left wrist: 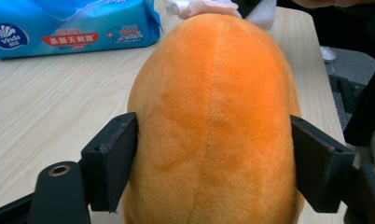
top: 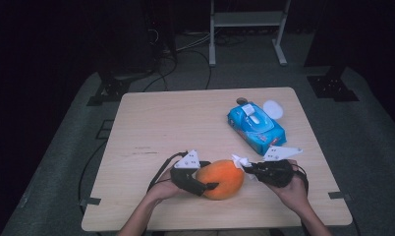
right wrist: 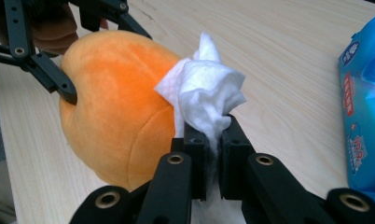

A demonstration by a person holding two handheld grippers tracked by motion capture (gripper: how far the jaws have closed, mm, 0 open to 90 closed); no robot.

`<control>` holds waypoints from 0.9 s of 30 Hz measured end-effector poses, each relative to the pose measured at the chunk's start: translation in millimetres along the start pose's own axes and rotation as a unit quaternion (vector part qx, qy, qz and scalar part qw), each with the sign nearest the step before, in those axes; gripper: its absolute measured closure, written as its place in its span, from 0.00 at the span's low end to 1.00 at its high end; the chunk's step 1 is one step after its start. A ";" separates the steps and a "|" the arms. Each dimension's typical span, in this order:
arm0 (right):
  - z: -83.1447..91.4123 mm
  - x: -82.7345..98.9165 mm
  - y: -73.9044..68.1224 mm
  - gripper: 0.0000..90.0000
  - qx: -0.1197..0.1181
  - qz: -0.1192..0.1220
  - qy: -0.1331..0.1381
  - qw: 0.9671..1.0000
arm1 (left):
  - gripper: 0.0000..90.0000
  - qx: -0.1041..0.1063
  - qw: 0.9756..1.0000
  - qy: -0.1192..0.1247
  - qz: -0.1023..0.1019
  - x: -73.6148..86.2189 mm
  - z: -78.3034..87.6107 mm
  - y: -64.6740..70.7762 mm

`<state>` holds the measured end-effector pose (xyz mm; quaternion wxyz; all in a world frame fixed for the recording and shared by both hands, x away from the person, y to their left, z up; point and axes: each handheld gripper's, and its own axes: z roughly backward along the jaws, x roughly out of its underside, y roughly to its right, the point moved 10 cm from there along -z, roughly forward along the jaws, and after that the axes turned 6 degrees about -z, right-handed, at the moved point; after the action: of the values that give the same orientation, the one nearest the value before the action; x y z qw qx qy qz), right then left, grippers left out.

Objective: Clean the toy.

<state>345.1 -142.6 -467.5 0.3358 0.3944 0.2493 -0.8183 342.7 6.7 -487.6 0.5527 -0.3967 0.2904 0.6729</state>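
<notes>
left gripper (left wrist: 213, 154): black jaws grasping the orange plush oval fruit toy (left wrist: 213, 121) on both flanks | right gripper (right wrist: 213, 135): clenched on crumpled white wet wipe (right wrist: 204, 93), wipe touching the toy's end | toy on light wooden table (top: 185, 123), between both grippers

Fuzzy orange plush toy (left wrist: 213, 121), crumpled white paper wipe (right wrist: 204, 95), matt pale-wood table (top: 176, 123)

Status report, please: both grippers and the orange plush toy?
Left gripper clamps orange plush toy. Right gripper shut on white wipe, pressed to toy. Nothing in the way.
</notes>
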 end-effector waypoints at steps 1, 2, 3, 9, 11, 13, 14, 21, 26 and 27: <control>0.0 0.1 -0.9 0.92 0.002 0.004 -0.002 1.000 | 0.25 -0.001 1.000 0.000 0.002 0.1 0.2 -0.2; 0.1 0.5 -1.3 0.92 0.007 0.007 -0.006 1.000 | 0.25 -0.002 1.000 0.000 0.004 0.5 0.4 -0.5; 0.0 1.2 -1.1 0.92 0.010 0.009 -0.008 1.000 | 0.25 -0.002 1.000 0.000 0.006 0.7 0.6 -0.6; 3.7 -7.8 -19.9 0.92 -0.014 0.021 0.013 1.000 | 0.26 -0.003 1.000 0.003 0.027 4.6 1.3 -5.2; -0.2 -9.3 -29.5 0.92 -0.020 0.039 0.009 0.999 | 0.26 -0.005 1.000 -0.003 0.028 7.0 3.5 -7.7; -4.6 -5.7 -30.4 0.92 -0.021 0.042 0.000 0.999 | 0.27 -0.010 0.999 -0.001 0.037 8.8 6.7 -11.7; -5.3 -3.6 -27.2 0.92 -0.019 0.040 -0.003 0.999 | 0.28 -0.010 0.999 0.000 0.043 10.0 8.5 -13.5; -9.7 12.5 -13.1 0.93 -0.012 0.022 -0.038 0.999 | 0.28 -0.010 0.998 0.007 0.057 10.8 8.6 -16.0; -9.6 2.0 -31.8 0.93 -0.034 0.043 -0.020 0.998 | 0.27 -0.009 0.999 0.006 0.041 9.3 7.0 -11.7; -9.4 1.7 -30.8 0.93 -0.031 0.045 -0.021 0.998 | 0.27 -0.009 0.999 0.006 0.041 9.0 7.1 -11.4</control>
<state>325.8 -116.9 -469.8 0.3897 0.3773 0.2497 -0.8022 351.6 19.8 -491.1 0.5193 -0.3939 0.3038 0.6949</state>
